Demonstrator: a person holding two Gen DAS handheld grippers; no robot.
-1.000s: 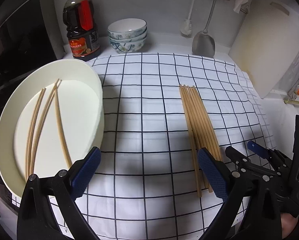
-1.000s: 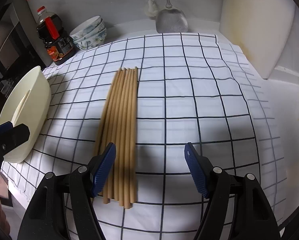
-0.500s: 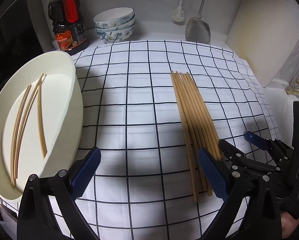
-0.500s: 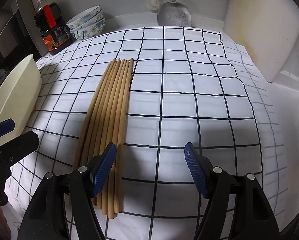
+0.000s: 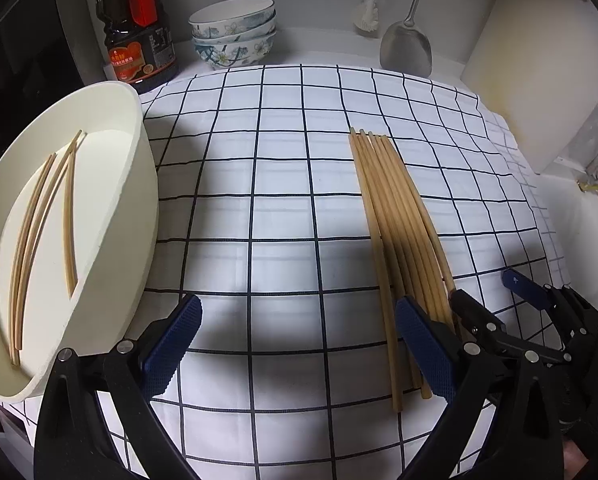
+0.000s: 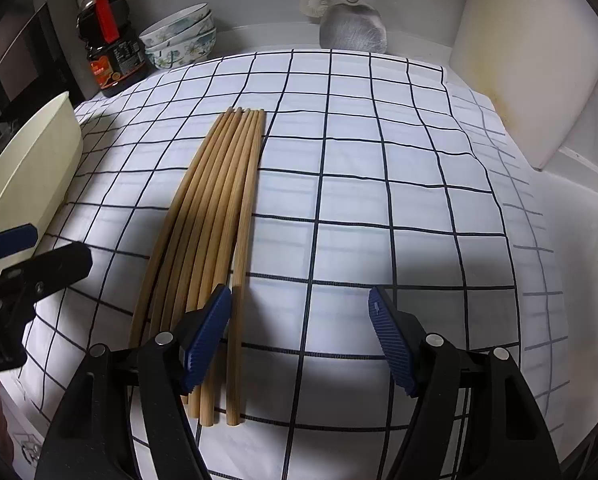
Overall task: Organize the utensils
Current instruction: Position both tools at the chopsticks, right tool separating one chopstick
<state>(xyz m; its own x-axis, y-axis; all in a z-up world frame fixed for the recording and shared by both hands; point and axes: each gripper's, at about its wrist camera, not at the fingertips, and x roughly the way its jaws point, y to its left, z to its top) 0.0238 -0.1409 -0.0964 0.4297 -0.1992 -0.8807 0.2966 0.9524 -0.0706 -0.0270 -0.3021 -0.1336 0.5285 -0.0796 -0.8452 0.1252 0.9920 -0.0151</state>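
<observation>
Right wrist view: the right tool (image 6: 299,344) hangs spread and empty over the near ends of the loose chopsticks (image 6: 219,216), its left pad above the bundle's right edge, seemingly lined up to pinch the outermost stick. The bundle lies on the checked cloth (image 6: 379,200) covering the tabletop, well to the right of the cream tub (image 5: 139,184). Only the left wrist view looks into that tub, where three chopsticks (image 5: 39,232) already rest, which suggests sorting is under way. The left tool (image 5: 299,344), also spread and empty, hovers between tub and bundle.
</observation>
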